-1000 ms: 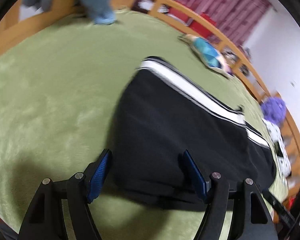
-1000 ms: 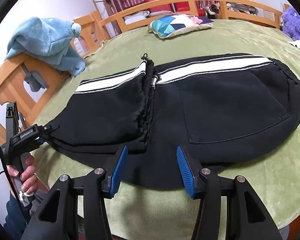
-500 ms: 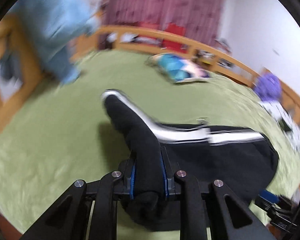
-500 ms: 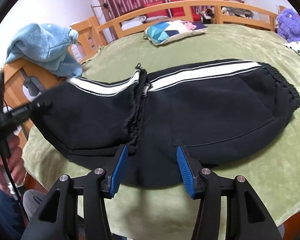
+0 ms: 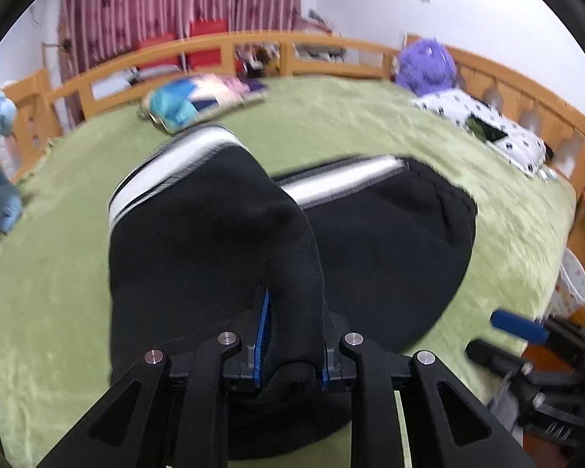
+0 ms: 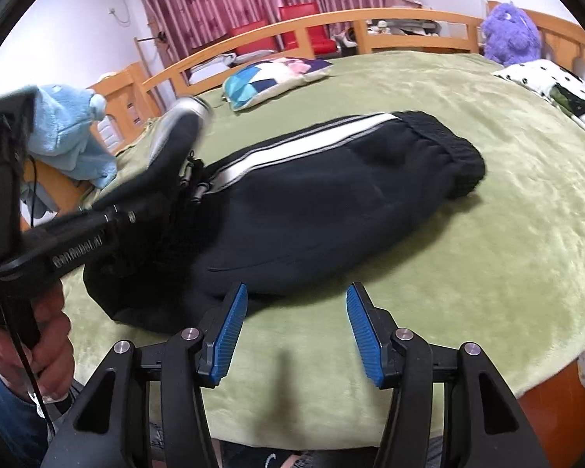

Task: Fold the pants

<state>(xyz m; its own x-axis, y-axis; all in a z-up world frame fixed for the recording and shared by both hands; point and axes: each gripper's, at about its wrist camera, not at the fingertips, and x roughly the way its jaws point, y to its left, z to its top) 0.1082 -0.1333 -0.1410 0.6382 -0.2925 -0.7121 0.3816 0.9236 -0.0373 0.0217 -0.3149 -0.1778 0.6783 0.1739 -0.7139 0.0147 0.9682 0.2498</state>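
Bare green bedspread (image 6: pixel 468 234) lies open in front of and to the right of the pants (image 6: pixel 331 202); the right gripper (image 6: pixel 296 331) hangs over it with nothing between its fingers. Obstacles: pillow (image 6: pixel 273 78) beyond the pants, spotted cloth (image 6: pixel 557 93) and purple plush toy (image 6: pixel 511 35) at far right, wooden rail (image 6: pixel 370 19) around the bed, blue towel (image 6: pixel 66 136) on the left rail.

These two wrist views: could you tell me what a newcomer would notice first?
The black pants with a white stripe sprawl across the green bed. The left tongs are clamped on the leg end, lifted off the bed; the right tongs hang open at the near edge. A purple plush sits at the far rail.
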